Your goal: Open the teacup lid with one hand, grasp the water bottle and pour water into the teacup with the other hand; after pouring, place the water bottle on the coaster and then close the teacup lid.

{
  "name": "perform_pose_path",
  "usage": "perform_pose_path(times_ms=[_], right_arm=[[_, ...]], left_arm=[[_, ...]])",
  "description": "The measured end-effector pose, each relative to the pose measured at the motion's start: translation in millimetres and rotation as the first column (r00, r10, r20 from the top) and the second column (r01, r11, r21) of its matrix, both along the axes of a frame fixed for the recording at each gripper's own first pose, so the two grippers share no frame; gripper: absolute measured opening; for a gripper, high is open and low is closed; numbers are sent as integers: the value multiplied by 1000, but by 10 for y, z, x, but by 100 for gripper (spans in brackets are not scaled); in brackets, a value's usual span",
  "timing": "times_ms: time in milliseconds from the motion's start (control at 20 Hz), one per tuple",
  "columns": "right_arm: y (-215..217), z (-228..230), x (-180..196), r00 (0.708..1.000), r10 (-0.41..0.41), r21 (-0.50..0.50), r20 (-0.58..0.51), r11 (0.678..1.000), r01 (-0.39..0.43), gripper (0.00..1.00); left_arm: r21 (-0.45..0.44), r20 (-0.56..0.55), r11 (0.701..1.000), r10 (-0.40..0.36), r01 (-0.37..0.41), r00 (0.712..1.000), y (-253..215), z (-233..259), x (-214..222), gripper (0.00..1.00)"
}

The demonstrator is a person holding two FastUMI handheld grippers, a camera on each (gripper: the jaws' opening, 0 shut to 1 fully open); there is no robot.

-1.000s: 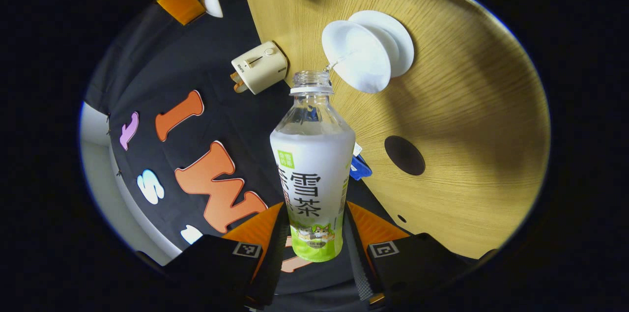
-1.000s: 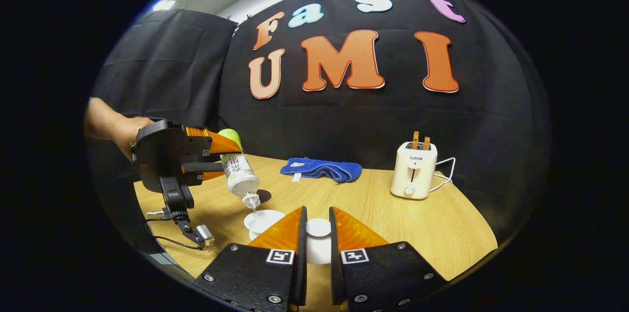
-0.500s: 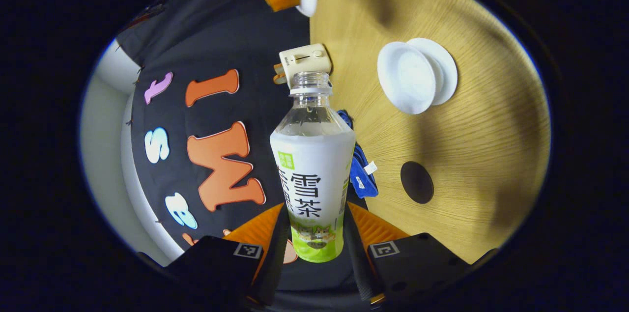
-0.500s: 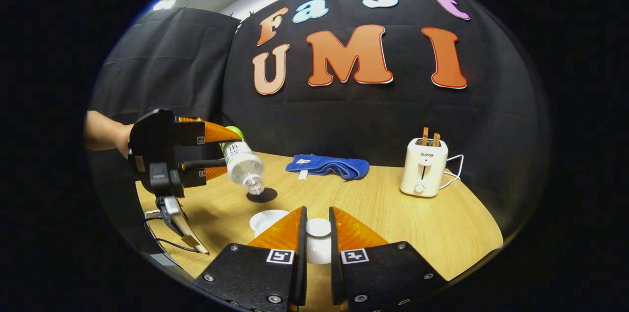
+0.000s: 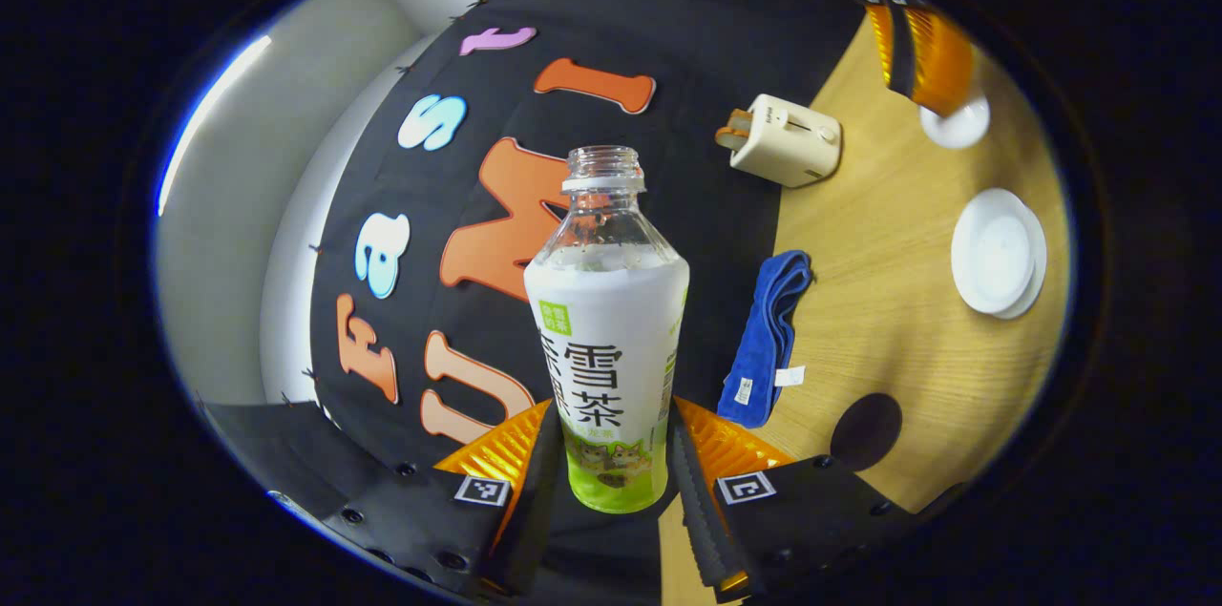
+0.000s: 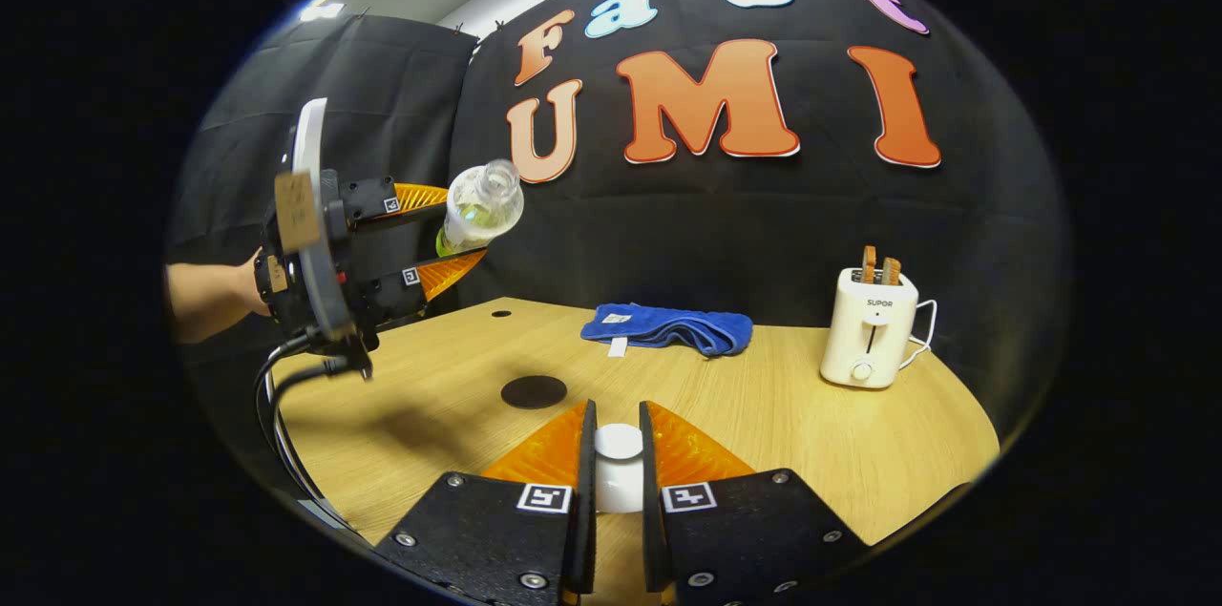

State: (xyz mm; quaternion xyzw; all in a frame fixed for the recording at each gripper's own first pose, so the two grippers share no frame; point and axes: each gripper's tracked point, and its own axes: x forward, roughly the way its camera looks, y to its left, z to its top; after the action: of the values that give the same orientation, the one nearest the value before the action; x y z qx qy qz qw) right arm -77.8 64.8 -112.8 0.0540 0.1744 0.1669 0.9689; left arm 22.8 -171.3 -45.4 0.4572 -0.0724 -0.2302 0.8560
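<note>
- The water bottle [image 5: 607,339] is clamped between both fingers of the left hand-held gripper [image 5: 607,453]. A second ago its open mouth hung tipped over the teacup; it has since swung up and away, and in the right gripper view it is held high in the air, well clear of the counter [image 6: 764,415].
- I take that to mean the pouring is over. What remains is to set the bottle down on the coaster and then close the cup.
- The coaster [image 6: 534,391], a dark disc, lies bare on the counter, below the raised bottle and somewhat off to its side.
- The teacup [image 5: 998,262] sits open on the wood in the left gripper view, well apart from the bottle.
- The right hand-held gripper [image 6: 617,453] is closed on the teacup lid [image 6: 619,468], both fingers pressing its white knob, holding it off the cup.
- Counted: one bottle, uncapped; one teacup; one lid; one coaster; two hand-held grippers, each with something in it.
- Also one blue cloth [image 6: 668,327], folded near the back wall, and one cream toaster [image 6: 871,327] with two slices standing up out of it.
- A person's forearm [image 6: 205,299] holds the left hand-held gripper.
</note>
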Motion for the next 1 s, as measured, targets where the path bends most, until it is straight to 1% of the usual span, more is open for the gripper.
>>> perform_pose_path(times_ms=[50,150,200,250,350,400,450,500,550,600,650,700,750,800,850,900,950,1000], right_arm=[[39,-20,19,1000,5,1,-2,1000,-5,20],[97,-38,57,1000,14,6,-4,1000,-14,20],[125,-51,75,1000,18,11,-5,1000,-18,20],[140,-67,88,1000,20,11,-4,1000,-20,20],[153,-111,118,1000,23,7,-8,1000,-22,20],[154,-128,124,1000,23,6,-9,1000,-23,20],[150,-139,133,1000,24,8,-10,1000,-24,20],[156,-150,140,1000,23,12,-10,1000,-23,20],[163,-162,145,1000,24,15,-10,1000,-24,20],[170,-171,151,1000,25,16,-11,1000,-25,20],[183,-192,151,999,28,17,-14,999,-28,20],[190,-210,155,999,31,16,-18,999,-31,20],[197,-224,156,999,33,15,-19,999,-33,20],[205,-235,164,999,35,13,-22,999,-34,20],[209,-250,165,999,38,14,-25,999,-37,20],[229,-274,170,999,41,15,-30,999,-41,20],[238,-280,169,998,46,15,-32,999,-46,20],[251,-291,176,998,48,12,-34,999,-47,20]], left_arm=[[-70,-31,997,15,-18,999,4,-33,20,62],[-213,-114,975,43,-67,993,29,-126,113,61],[-301,-166,948,56,-104,985,-4,-186,204,62],[-366,-210,921,53,-129,976,-23,-259,259,64],[-504,-294,846,19,-172,955,-70,-377,281,64],[-542,-329,818,6,-194,944,-106,-472,283,64],[-571,-356,794,-8,-211,934,-155,-530,306,64],[-587,-389,776,-19,-232,921,-212,-586,294,62],[-600,-428,757,-30,-259,903,-244,-656,271,64],[-623,-481,720,-45,-306,876,-272,-785,307,64],[-639,-517,690,-58,-340,854,-271,-850,332,63],[-646,-553,662,-64,-379,831,-249,-955,335,66],[-649,-586,636,-68,-417,807,-226,-1075,343,63],[-647,-617,615,-76,-450,783,-213,-1194,337,63],[-641,-646,598,-83,-481,759,-212,-1302,313,63],[-629,-681,588,-100,-509,726,-248,-1427,283,63],[-617,-702,587,-110,-524,704,-273,-1523,260,63],[-607,-718,585,-114,-538,686,-275,-1592,237,64]])
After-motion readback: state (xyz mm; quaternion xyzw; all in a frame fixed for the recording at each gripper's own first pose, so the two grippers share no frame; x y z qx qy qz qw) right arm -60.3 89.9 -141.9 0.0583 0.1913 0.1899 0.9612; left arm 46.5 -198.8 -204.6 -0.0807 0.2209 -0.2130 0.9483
